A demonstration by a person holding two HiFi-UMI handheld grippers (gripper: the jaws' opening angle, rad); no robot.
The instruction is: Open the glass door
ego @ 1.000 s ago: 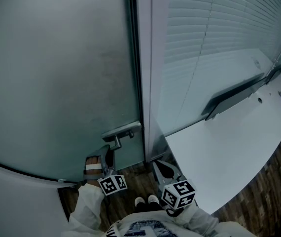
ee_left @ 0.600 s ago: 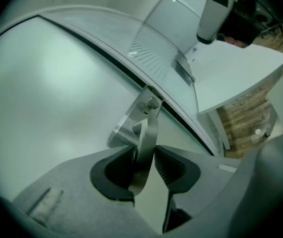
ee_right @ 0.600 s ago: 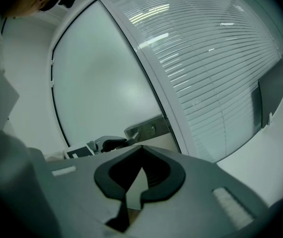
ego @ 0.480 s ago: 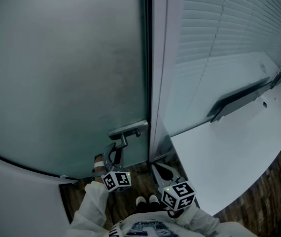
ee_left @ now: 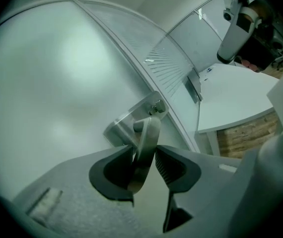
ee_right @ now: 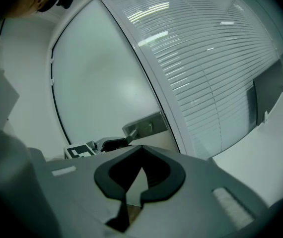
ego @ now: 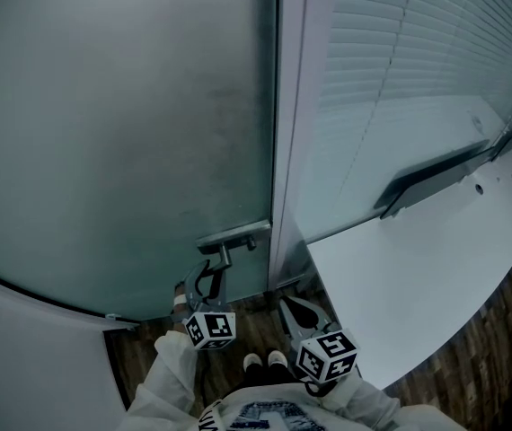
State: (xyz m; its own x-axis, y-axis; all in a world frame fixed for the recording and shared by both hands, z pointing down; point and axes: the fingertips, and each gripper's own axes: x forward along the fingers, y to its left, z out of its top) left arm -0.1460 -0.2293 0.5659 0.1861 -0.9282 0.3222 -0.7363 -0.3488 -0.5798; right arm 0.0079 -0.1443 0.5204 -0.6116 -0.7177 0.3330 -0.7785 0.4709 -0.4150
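The frosted glass door (ego: 121, 133) fills the left half of the head view, and its edge is seen lying along the pale door frame (ego: 290, 133). Low on the door, close to that edge, a metal plate (ego: 233, 236) is mounted, and from it the lever handle (ee_left: 150, 128) projects.

The left gripper (ego: 204, 281) is held just below the plate, pointed at the door. In the left gripper view the lever is seen running from the plate straight in between the jaws of the left gripper (ee_left: 144, 148). It lies against one jaw, while a clear gap is left between it and the other. The jaws have just been opening, so the handle is enclosed but is not clamped.

The right gripper (ego: 294, 305) is held beside the left one, in front of the foot of the door frame and well clear of the handle. In its own view the jaw tips of the right gripper (ee_right: 141, 150) are seen brought together with nothing held between them; the plate and the left gripper are visible beyond them.

To the right a white tabletop (ego: 418, 268) is seen, set against a glass partition covered by horizontal blinds (ego: 400, 52). A dark wooden floor (ego: 238, 330) is visible under both grippers.
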